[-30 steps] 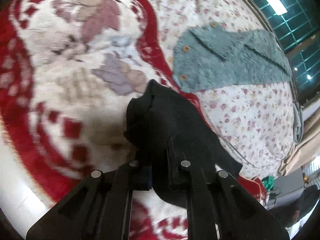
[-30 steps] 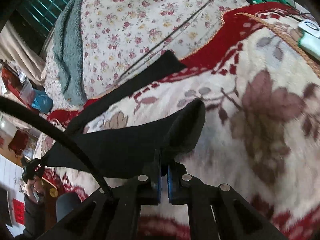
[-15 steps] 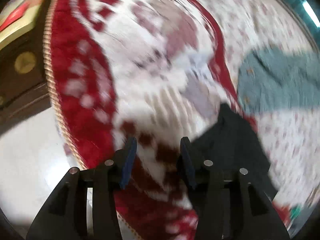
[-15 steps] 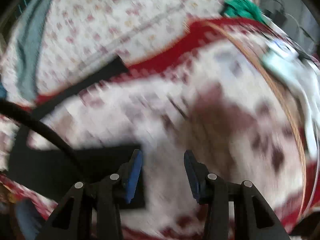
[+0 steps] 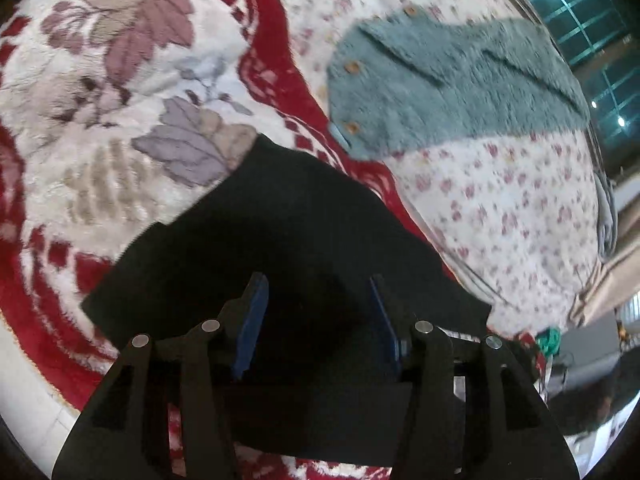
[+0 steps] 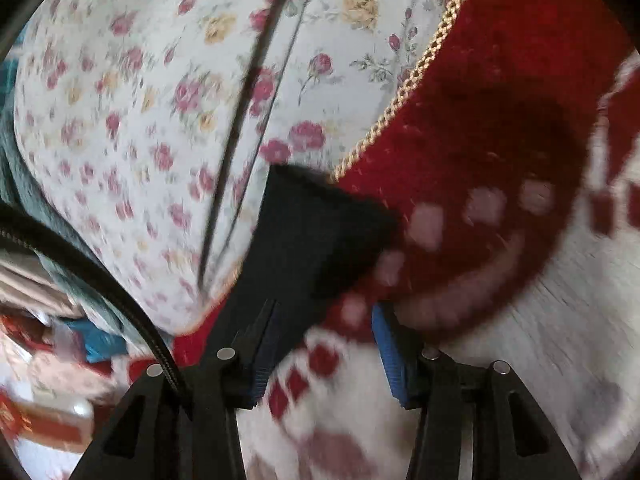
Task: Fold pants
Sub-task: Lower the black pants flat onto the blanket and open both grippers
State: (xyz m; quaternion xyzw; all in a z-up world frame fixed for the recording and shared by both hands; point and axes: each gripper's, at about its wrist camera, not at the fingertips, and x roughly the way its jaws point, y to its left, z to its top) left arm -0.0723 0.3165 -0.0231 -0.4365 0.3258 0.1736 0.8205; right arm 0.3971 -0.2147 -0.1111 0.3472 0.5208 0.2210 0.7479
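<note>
Black pants (image 5: 288,232) released, both tongs (image 5: 316,312) (image 6: 324,336) parted

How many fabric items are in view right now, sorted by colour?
Black: 1, the pants
Teal: 1, the fuzzy buttoned cardigan
Red and cream: 1, the leaf-pattern blanket
Floral white: 1, the bedsheet
Total: 4

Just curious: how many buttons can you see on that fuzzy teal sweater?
3 on the teal sweater: one near its top edge, one midway, one lowest. Others may be hidden.
</note>
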